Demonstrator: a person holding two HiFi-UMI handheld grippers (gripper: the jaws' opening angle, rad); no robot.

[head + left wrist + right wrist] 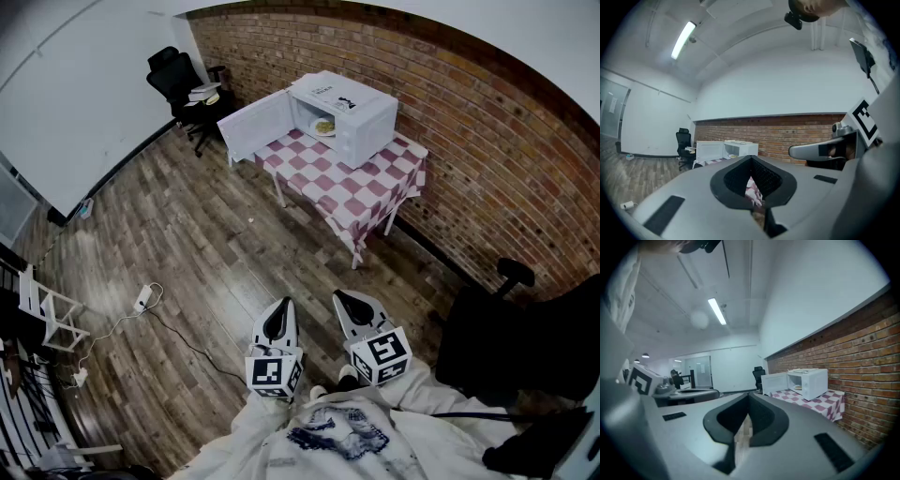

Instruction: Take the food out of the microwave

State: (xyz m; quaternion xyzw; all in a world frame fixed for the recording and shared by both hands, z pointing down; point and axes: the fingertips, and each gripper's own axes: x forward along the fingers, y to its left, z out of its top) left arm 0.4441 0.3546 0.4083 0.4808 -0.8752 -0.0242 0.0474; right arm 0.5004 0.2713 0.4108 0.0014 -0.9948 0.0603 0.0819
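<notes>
Food (324, 124), pale yellow, lies on a plate (318, 130) inside the microwave (361, 117). The microwave's door (255, 127) is swung fully open to the left, reaching past the table edge. The microwave is a white box on a small table (361, 192) draped in a red-and-white checked cloth, and behind it is a rough brick wall (469, 141). In front of the microwave is a broad stretch of bare wood-plank floor (216, 244). A black office chair (176, 75) stands just beyond the open door. A white power strip (142, 300) with its cable lies well away from the microwave. Far back from the microwave, the left gripper (281, 309) and right gripper (349, 302) hover side by side, pointing towards it. Each has its jaws closed tip to tip, with nothing held.
</notes>
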